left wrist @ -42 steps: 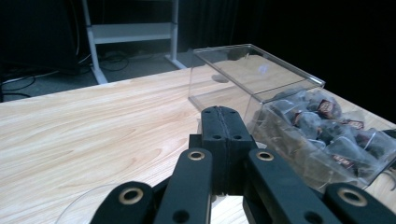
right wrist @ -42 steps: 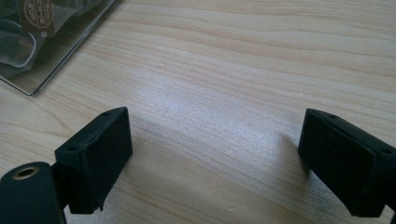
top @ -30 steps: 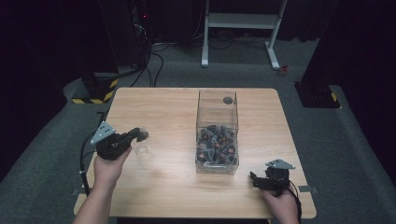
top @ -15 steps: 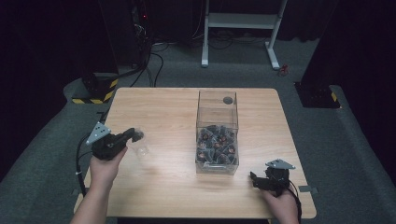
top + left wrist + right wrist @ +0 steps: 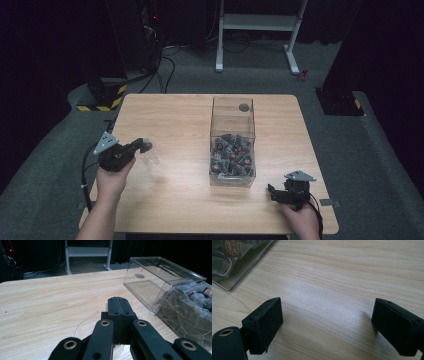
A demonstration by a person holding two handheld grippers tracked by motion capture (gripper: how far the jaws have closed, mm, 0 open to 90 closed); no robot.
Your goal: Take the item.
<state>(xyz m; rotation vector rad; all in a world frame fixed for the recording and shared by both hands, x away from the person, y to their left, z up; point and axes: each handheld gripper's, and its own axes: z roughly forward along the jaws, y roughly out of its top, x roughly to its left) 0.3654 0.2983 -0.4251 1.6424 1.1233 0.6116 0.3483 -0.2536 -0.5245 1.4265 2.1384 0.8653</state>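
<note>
Left tool (image 5: 117, 305) clamped on clear cup (image 5: 149, 156) rim (cup tilted); right tool (image 5: 325, 325) apart, over table (image 5: 342, 277).

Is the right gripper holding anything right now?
No: in the right gripper view the right gripper has its jaws wide apart with only bare table between them.

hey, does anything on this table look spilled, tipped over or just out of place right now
Nothing looks spilled or damaged. The clear rectangular plastic box stands upright on the wooden table, its wrapped packets heaped inside at the near end. The left gripper, jaws shut, holds a clear plastic cup tilted above the table.
</note>
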